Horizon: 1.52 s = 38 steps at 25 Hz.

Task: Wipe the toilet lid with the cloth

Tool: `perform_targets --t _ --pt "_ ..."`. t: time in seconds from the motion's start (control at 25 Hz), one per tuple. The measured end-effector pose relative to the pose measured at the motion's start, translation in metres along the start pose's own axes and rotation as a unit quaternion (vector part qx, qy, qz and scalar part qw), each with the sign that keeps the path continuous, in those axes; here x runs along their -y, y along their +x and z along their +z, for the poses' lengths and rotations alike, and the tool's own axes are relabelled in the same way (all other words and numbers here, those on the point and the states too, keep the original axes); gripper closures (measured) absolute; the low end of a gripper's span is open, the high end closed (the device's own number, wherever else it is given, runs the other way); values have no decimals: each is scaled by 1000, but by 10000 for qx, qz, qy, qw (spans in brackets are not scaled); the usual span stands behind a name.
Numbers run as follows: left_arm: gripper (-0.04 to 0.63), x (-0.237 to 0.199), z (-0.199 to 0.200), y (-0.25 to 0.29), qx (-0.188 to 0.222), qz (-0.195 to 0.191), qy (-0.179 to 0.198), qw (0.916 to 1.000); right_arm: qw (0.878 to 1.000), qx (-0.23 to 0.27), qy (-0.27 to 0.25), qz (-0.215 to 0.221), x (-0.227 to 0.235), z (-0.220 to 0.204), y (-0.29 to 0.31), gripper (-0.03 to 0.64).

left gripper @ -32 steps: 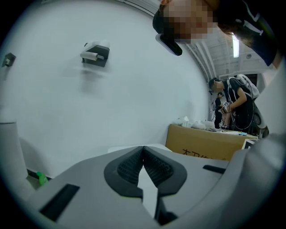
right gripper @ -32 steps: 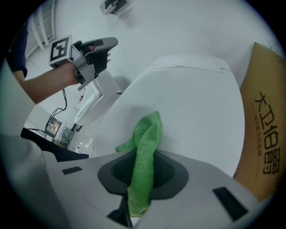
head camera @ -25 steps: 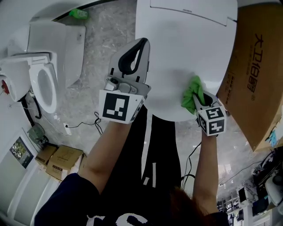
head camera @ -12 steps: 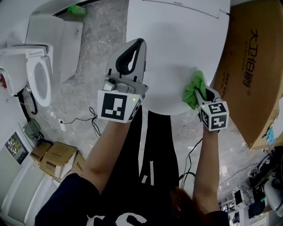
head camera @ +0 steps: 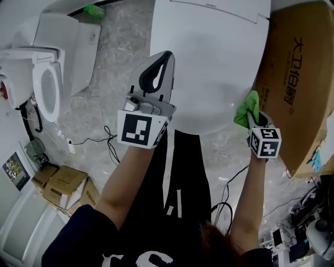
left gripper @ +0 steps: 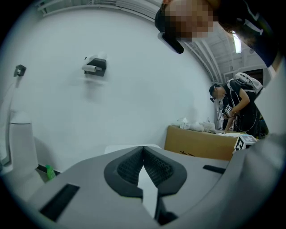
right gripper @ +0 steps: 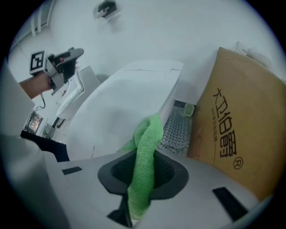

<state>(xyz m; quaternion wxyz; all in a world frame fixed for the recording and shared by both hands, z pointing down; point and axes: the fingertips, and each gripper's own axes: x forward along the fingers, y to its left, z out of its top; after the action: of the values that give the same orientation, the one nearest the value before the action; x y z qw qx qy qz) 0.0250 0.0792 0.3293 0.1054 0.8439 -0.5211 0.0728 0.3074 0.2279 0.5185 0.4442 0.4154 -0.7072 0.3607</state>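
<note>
Grey marbled floor (head camera: 125,41) is spreading underneath. A second toilet (head camera: 62,88) is standing at left. A cardboard box (head camera: 297,68) is sitting at right.

Item count, visible scene:
- Toilets: 2. These are the near toilet (head camera: 209,62), lid down, and the far toilet (head camera: 49,88), seat exposed
- Grippers: 2. These are the left gripper (head camera: 167,55) and the right gripper (head camera: 254,119)
- Green cloth (head camera: 245,110): 1
- Cardboard boxes: 3. These are 1 large box (head camera: 300,78), one small box (head camera: 65,190) and a second small box (head camera: 40,176)
- Small green object (head camera: 94,10) on the floor: 1, kind not discernible
- Wall fitting (left gripper: 94,66): 1
- Bystander (left gripper: 237,105): 1
</note>
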Motion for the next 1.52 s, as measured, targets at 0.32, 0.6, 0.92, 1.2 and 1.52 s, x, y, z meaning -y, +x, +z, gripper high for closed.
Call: perform_targets --t 0.32,0.6,0.92,1.2,1.52 --pt "575 -14 -1 -8 -4 171 -17 9999 9721 722 680 2124 -132 45 -37 535" --pt "575 -29 -5 -16 -54 306 -6 9995 9474 -126 -120 3195 -284 27 33 535" --pt "575 -42 -8 -24 -90 334 8 9994 9559 -322 -1105 2703 -286 11 53 535" --pt "575 -41 -4 -25 -102 253 10 9996 9638 -425 -941 2458 -262 -5 45 535" --pt "575 -37 4 -22 -96 113 55 9999 9738 -639 -804 2027 -222 -22 34 535"
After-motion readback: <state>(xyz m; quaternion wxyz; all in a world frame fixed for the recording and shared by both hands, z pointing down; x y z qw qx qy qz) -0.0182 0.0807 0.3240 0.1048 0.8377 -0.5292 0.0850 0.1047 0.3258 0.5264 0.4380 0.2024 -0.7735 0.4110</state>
